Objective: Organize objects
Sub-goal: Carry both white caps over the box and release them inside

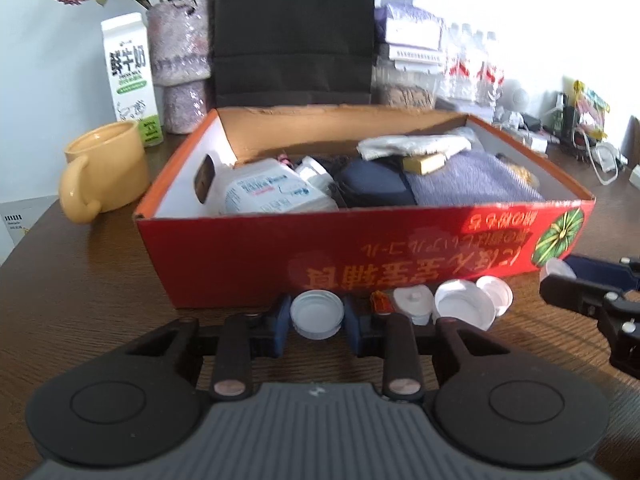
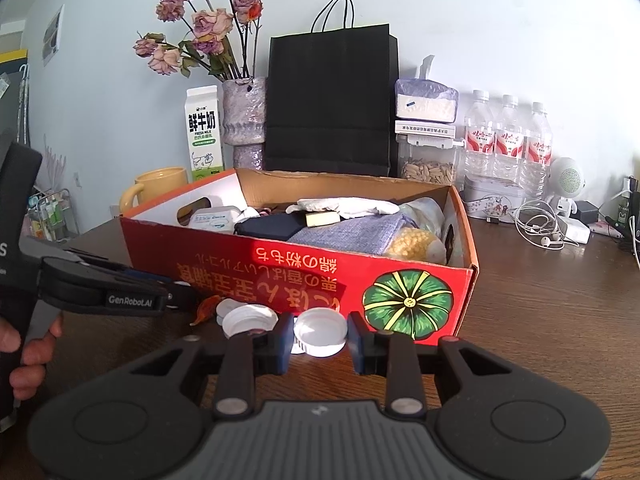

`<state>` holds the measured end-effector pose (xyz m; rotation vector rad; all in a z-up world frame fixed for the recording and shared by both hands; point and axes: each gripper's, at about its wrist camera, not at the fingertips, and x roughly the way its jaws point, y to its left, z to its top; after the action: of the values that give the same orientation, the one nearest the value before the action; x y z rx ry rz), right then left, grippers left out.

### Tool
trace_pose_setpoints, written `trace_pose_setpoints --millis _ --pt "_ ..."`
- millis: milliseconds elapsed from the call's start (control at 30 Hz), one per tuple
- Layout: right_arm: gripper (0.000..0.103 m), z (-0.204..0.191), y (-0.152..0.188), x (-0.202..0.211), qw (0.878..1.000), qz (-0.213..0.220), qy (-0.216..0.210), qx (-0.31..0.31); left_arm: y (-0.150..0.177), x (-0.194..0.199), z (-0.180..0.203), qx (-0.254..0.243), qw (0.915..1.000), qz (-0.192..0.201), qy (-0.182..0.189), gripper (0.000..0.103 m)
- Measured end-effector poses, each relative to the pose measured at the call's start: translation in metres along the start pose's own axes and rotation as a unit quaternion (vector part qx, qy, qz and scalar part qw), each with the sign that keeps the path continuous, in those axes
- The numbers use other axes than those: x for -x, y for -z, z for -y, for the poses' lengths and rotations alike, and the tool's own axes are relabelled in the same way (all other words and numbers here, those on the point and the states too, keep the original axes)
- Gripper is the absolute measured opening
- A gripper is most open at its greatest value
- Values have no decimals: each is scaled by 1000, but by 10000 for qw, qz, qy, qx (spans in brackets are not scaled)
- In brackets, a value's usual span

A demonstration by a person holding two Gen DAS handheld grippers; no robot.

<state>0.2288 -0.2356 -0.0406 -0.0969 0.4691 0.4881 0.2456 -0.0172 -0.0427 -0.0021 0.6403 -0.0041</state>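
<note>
A white bottle cap [image 1: 317, 316] lies on the brown table in front of the red cardboard box [image 1: 240, 256], and my left gripper [image 1: 317, 322] is shut on it, blue pads against both sides. Right of it lie three more white caps [image 1: 464, 308] and a small orange scrap [image 1: 380, 302]. In the right wrist view my right gripper [image 2: 320, 344] is shut on another white cap [image 2: 320, 332] close to the box front [image 2: 280, 268]. The left gripper's fingers [image 2: 176, 294] reach in from the left beside a loose cap [image 2: 248, 320].
The box holds a white plastic bottle [image 1: 272, 194], a dark pouch [image 1: 376, 186], a lilac cloth [image 1: 472, 184] and other items. Behind it stand a yellow mug [image 1: 104, 168], milk carton [image 1: 130, 76], vase, black paper bag [image 2: 332, 100], water bottles [image 2: 508, 136] and cables [image 2: 540, 228].
</note>
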Motion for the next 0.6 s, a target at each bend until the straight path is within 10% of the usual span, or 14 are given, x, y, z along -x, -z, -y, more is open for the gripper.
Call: trace_pose_setpoints --millis 600 --pt "27 -11 -8 13 9994 313 -55 145 -8 45 4 115 9975 688 106 30"
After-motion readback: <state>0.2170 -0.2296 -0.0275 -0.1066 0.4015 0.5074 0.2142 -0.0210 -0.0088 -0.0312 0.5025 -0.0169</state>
